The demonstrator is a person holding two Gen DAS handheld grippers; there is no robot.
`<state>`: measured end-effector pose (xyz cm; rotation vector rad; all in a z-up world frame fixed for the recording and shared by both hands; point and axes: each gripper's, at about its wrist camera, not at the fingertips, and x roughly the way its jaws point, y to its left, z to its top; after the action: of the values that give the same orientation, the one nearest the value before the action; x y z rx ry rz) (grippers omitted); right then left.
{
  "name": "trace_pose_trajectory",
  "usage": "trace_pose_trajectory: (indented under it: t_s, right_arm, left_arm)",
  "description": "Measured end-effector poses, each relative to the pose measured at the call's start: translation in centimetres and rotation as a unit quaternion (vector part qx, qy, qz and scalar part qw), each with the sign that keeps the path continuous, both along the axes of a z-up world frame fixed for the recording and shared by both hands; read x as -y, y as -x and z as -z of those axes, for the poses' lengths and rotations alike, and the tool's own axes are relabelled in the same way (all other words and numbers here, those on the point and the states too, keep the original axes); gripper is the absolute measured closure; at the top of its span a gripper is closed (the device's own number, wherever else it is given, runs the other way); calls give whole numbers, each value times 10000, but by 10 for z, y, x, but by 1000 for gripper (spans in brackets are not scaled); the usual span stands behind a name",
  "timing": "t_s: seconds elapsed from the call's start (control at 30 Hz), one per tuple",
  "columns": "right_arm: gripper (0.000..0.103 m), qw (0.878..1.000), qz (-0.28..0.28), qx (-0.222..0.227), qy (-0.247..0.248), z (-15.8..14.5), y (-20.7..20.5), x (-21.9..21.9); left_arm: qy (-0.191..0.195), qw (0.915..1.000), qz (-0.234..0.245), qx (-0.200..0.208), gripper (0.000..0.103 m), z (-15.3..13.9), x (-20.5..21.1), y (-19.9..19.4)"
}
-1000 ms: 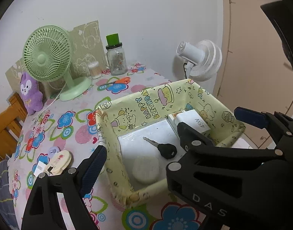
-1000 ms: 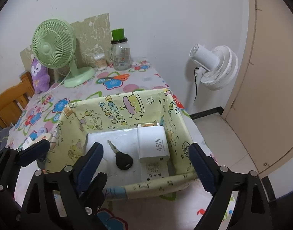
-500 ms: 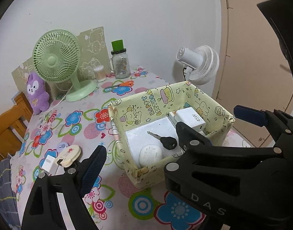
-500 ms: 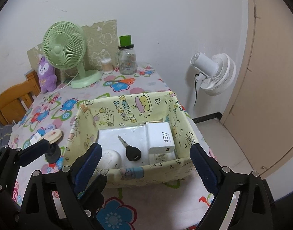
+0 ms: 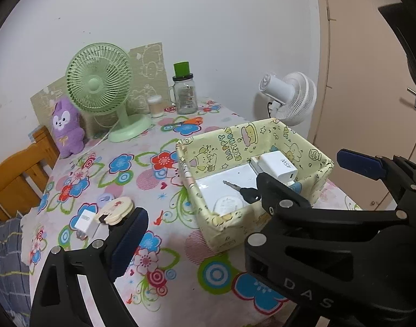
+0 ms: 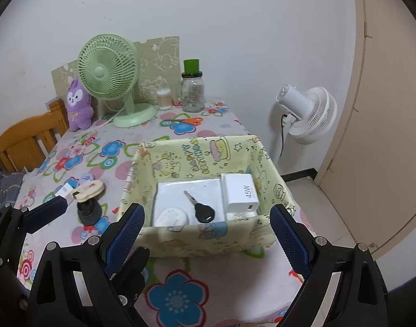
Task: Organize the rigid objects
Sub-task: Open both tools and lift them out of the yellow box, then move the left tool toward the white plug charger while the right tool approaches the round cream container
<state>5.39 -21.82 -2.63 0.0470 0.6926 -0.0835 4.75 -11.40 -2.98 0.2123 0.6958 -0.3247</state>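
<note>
Box point(image 6: 208, 234) sits at the table point(image 6: 235, 272) edge on the right side, open top toward both cams, so drops are straight in.

- Already in the box: key point(image 6: 202, 212) and round white puck point(image 6: 172, 217) on a flat white pad point(image 6: 191, 190), and a 45W charger point(image 6: 242, 192) against the right wall. The flat item is lowest and the small ones lie on top, so nothing is buried.
- Not in yet: a cluster left of the box with a white plug point(image 5: 84, 219), a cream clip point(image 5: 116, 208) and a black piece point(image 6: 89, 212). The clip overlaps the black piece in the right cam; can't tell if they're joined or stacked.
- Left claw point(image 6: 104, 226): jaws have just been opening, now wide, nothing between them. It hangs near that cluster, so my guess is it takes the next pick.
- Right claw point(image 6: 206, 218): wide, empty, lined up on the box's near wall but not touching it. Probably free to steady the soft-looking wall if needed.
- The right claw's body blocks much of the left cam on its right side, so box contents read better from the right cam.
- Risk: the plug is small and low, and the cloth may bunch under the pads.
</note>
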Motion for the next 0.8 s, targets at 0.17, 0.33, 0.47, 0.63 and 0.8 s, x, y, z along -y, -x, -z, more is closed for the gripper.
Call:
trace_pose_trajectory:
  t_s: [0.17, 0.33, 0.47, 0.63, 0.8]
  right_arm:
    - [8, 10000, -76, 52, -4, -3, 8, -11]
    - [8, 9998, -164, 138, 28, -7, 16, -22]
    - [8, 9995, -236, 206, 38, -10, 23, -30]
    - [8, 9989, -363, 291, 20, -14, 29, -41]
    - [8, 9981, -522, 341, -11, -17, 32, -53]
  left_arm:
    - [50, 9999, -80, 36, 8, -2, -13, 9]
    - [74, 9998, -154, 95, 8, -6, -23, 17]
    - [86, 9996, -209, 144, 8, -8, -30, 24]
    - [80, 9992, -330, 216, 8, -12, -41, 31]
    - [83, 9984, -483, 274, 8, -15, -53, 36]
